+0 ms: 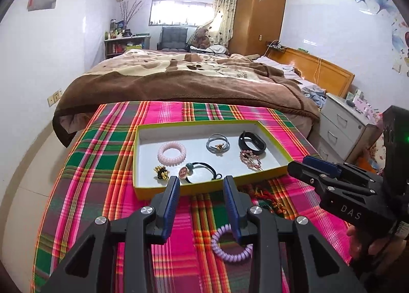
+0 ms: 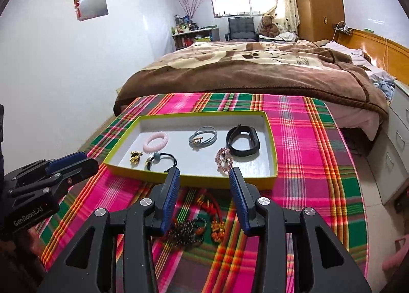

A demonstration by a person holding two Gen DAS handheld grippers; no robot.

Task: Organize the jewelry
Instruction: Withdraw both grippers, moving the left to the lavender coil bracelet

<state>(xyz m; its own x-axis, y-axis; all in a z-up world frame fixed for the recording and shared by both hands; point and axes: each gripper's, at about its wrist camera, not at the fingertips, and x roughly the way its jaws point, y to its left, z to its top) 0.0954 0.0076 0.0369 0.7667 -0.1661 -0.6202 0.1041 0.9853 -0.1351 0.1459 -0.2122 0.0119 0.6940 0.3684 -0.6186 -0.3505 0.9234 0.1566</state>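
Jewelry tray [image 1: 163, 192] lies flat, long axis running left-right.

Bed [image 1: 179, 73] under brown blanket [image 2: 255, 68]. Wooden wardrobe [image 1: 258, 11] beside curtained window [image 1: 181, 11]. Teddy bear [image 2: 268, 25] near grey chair [image 2: 240, 27]. White drawer unit [image 1: 342, 124] at bedside.

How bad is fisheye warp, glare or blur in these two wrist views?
Left wrist: strong barrel bend with dark corners, the window blown out, the tray and its jewelry sharp, the purple coil tie sharp. Right wrist: same warp and vignette, window overexposed, the bead necklace on the plaid cloth slightly soft; no motion blur evident.
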